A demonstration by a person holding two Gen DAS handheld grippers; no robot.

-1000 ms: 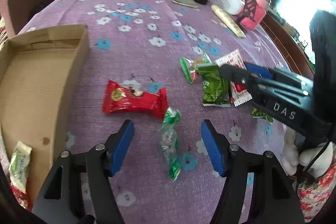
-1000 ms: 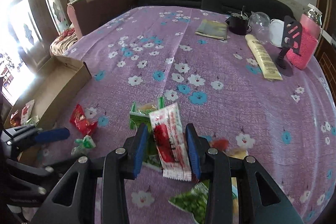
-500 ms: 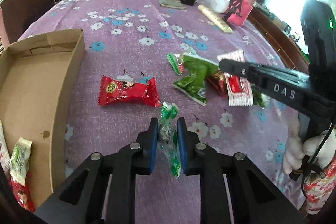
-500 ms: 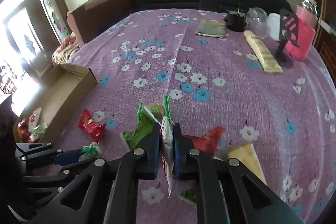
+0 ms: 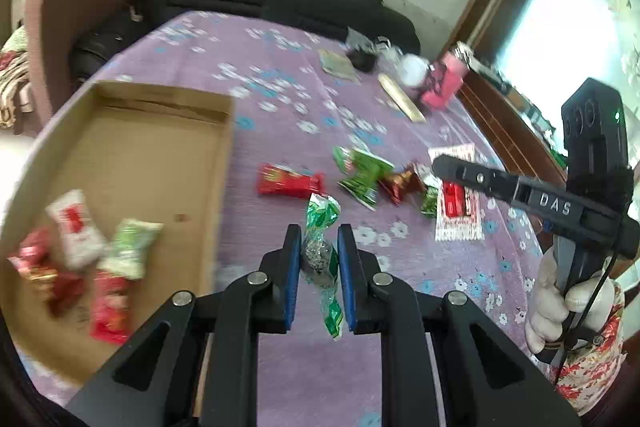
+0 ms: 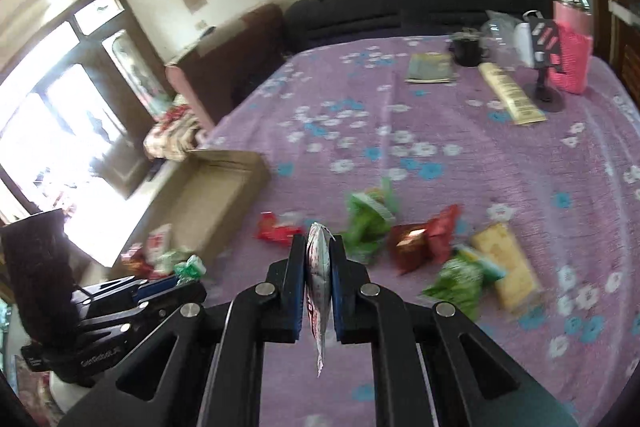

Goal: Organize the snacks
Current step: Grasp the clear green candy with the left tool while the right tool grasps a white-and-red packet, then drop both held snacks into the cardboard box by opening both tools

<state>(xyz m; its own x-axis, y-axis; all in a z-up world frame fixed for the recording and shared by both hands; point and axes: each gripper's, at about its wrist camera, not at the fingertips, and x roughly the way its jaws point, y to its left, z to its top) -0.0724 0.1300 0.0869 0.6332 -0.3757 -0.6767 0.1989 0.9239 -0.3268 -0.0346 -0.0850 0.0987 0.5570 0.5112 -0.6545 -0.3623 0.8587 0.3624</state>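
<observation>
Squeezing: left gripper pinches crinkly green candy wrapper | right gripper pinches flat white-red packet | brown cardboard box

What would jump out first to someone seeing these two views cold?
Each gripper is pinching a snack: the left gripper a green wrapped candy, the right gripper a white-and-red packet. At left, the cardboard box holds snacks; more lie loose on the purple floral cloth.

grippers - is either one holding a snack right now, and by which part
Both are. The left hand-held gripper pinches the green twist-wrapped candy across its middle. The right hand-held gripper clamps the white-and-red sachet flat across its upper half.
</observation>
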